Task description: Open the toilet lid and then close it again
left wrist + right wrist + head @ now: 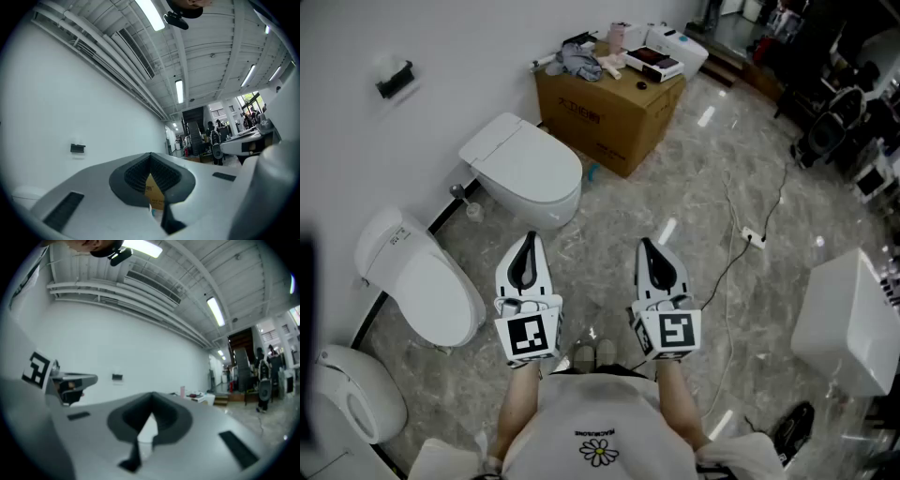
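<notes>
Over the grey marbled floor (pixel 703 206), the head view shows the white left gripper (pixel 529 238) and white right gripper (pixel 648 244) side by side, both pinched together and empty. Ahead of the left one, at the floor's wall edge, stands a white ceramic toilet (pixel 548 192), its flat white lid (pixel 508 150) down. In the left gripper view the tips meet, with a brown cardboard box (pixel 153 190) behind them. In the right gripper view the tips meet on nothing.

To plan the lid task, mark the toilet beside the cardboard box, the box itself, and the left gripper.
toilet (pixel 523 157), head view, on its closed lid.
cardboard box (pixel 591 117), head view, on its printed side face.
left gripper (pixel 527 242), head view, at the tips of its shut jaws.
</notes>
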